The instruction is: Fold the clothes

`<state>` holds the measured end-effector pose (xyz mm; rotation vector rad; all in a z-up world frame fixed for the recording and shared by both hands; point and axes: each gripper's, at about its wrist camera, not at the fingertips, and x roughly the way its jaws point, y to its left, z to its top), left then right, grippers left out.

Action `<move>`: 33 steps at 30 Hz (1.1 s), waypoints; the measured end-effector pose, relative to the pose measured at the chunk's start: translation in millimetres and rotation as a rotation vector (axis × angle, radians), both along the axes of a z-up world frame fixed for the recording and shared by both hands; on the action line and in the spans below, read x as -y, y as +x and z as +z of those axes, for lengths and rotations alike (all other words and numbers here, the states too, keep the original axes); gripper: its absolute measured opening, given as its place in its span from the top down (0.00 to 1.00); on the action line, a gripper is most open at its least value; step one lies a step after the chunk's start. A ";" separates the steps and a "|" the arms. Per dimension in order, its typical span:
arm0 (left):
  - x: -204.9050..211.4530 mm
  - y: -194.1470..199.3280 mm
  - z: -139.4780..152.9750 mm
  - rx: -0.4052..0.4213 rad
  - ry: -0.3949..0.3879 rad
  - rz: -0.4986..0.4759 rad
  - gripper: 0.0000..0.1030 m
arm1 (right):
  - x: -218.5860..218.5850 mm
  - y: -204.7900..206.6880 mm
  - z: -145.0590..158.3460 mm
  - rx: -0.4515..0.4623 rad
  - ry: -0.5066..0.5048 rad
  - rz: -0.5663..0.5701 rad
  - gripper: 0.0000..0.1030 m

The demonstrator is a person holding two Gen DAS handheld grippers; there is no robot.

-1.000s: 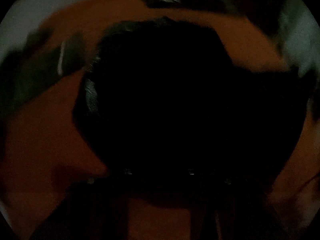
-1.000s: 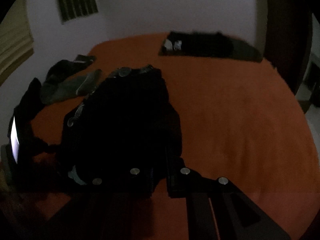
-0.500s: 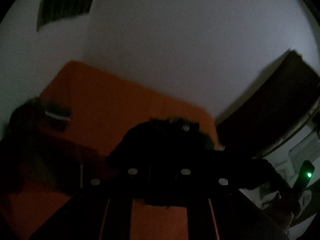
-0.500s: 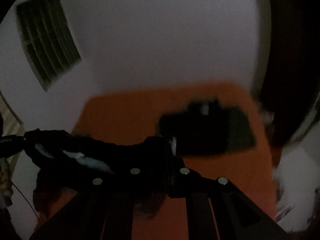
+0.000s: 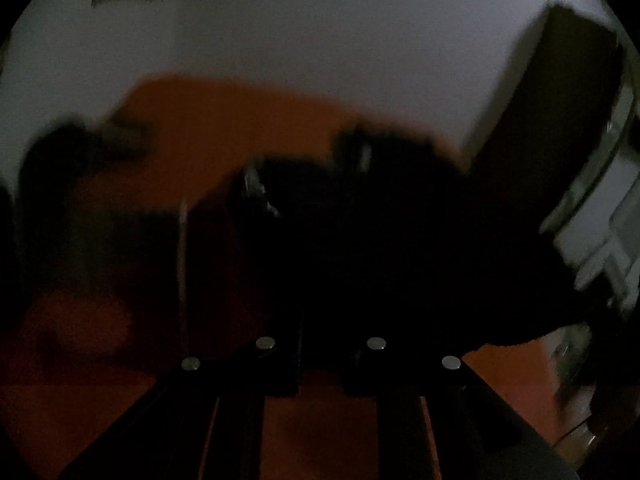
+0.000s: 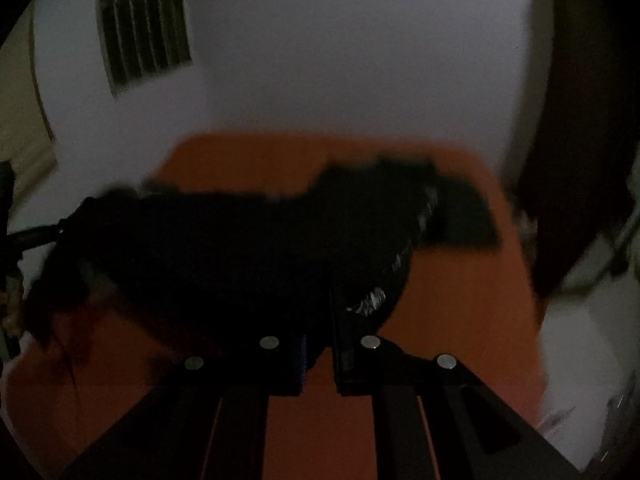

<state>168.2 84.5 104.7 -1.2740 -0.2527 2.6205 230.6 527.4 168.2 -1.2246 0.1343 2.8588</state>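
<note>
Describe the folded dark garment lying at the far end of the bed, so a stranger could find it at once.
Start at the orange bed below the pale wall. Near its far right corner lies the folded dark garment, flat on the sheet. Unlike the black garment held up by the grippers, it rests untouched.

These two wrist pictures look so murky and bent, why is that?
Left wrist view: dim room light, motion smear, so the black garment merges into one dark mass over the orange bed cover. Right wrist view: same gloom and blur; only the garment's pale print stands out. Both views: the fisheye lens curves the wall vent and leaves black corners.
</note>
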 end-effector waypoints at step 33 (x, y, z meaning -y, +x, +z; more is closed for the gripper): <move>-52.9 130.8 -159.9 0.053 -0.388 -0.196 0.77 | 8.5 167.7 -237.8 0.280 -0.079 -0.151 0.81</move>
